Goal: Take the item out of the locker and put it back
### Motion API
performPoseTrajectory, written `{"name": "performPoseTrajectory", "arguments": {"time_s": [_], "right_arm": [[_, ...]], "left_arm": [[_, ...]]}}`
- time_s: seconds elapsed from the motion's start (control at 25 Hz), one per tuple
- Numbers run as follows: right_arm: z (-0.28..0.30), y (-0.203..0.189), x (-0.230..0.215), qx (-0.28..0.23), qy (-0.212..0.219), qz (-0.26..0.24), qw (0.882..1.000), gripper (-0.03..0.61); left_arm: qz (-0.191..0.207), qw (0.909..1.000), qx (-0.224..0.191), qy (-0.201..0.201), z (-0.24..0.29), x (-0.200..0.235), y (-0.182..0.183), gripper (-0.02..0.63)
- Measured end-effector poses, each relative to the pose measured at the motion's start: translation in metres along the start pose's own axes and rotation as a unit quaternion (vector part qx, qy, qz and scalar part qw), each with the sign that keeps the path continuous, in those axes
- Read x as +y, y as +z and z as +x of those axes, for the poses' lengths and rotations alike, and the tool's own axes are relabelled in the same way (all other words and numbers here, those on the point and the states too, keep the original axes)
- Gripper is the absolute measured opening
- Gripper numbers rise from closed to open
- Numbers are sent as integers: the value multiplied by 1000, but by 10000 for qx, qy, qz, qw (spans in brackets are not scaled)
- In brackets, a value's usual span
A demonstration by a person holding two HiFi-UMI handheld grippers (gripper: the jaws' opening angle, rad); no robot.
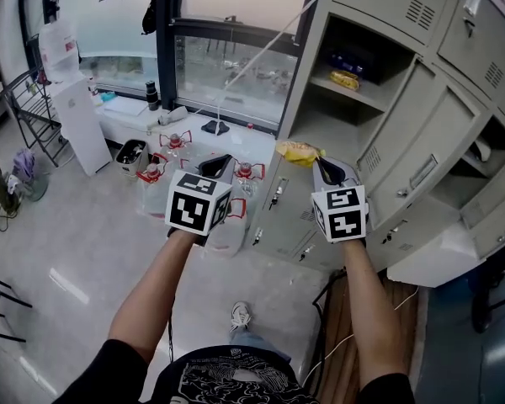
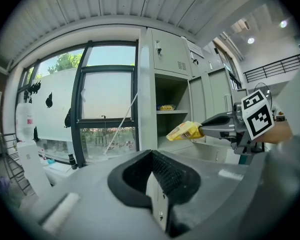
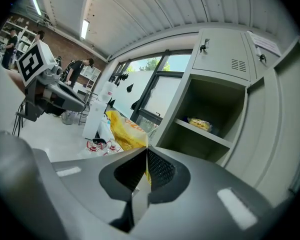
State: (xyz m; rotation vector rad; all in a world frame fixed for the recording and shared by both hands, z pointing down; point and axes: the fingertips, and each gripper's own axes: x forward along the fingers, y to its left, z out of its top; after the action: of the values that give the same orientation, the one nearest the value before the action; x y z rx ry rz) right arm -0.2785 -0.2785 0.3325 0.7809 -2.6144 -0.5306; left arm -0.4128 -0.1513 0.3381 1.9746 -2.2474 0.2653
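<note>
- Your right gripper has its jaws closed tight on one edge of the yellow snack bag.
- In the head view, the bag sits just right of centre. It is outside the open locker, at the compartment's lower front corner.
- Your left gripper is left of the bag in that frame, with its jaws together and nothing between them.
- A second packet lies on the locker's shelf, in the upper right of the frame.
</note>
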Motion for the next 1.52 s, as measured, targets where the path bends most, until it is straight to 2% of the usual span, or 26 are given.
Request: {"name": "performPoseTrajectory", "arguments": {"time_s": [0.52, 0.88, 1.52], "right_arm": [[52, -13, -51, 54, -144, 223, 9996, 28], [79, -25, -86, 101, -322, 328, 9989, 27], [125, -39, -134, 148, -446, 364, 9982, 28]], "left_arm": [[174, 9998, 22, 19, 70, 13, 24, 2], [179, 9996, -5, -218, 122, 2, 40, 2], [231, 9994, -18, -244, 189, 6, 49, 2]]}}
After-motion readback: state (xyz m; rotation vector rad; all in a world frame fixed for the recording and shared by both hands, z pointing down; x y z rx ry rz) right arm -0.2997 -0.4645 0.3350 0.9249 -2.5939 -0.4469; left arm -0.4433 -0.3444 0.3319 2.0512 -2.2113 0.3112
